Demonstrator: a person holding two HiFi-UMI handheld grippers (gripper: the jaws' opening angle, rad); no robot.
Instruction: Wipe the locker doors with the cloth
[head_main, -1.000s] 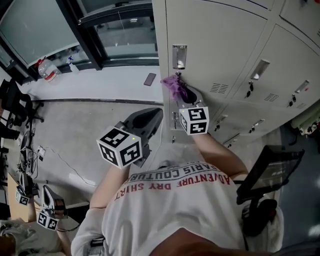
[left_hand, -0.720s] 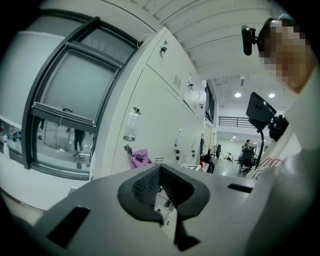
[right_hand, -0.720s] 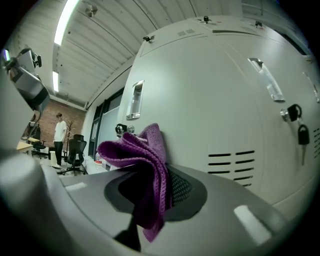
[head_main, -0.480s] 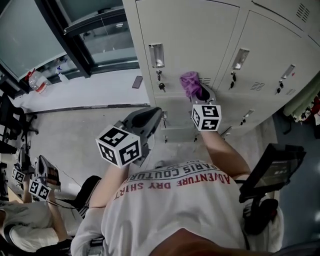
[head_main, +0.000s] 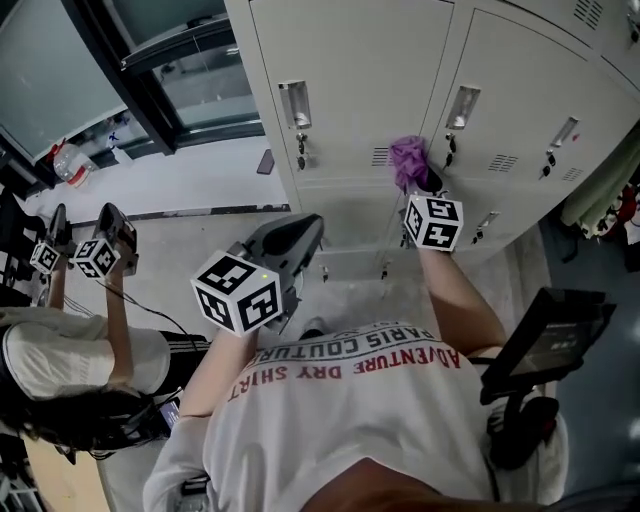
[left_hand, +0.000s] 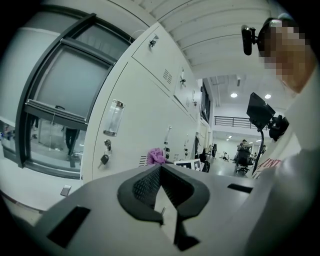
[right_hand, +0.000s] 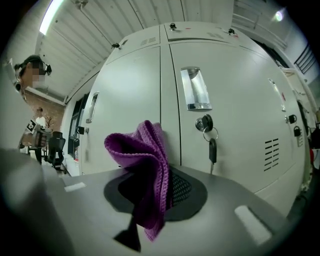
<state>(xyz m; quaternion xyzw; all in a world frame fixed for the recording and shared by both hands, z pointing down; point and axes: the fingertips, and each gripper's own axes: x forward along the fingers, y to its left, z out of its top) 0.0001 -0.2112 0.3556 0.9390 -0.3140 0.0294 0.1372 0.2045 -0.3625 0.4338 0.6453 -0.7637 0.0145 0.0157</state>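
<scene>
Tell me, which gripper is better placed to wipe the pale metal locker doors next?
Right. The right gripper is shut on the purple knitted cloth, held up at the pale metal locker doors. The left gripper is shut on nothing and sits lower, back from the doors.

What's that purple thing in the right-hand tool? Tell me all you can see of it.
The cloth is purple, knitted-looking, soft and bunched into folds. The right gripper's jaws are shut on its lower part; the loose top stands up against, or very near, the seam between two pale locker doors.
</scene>
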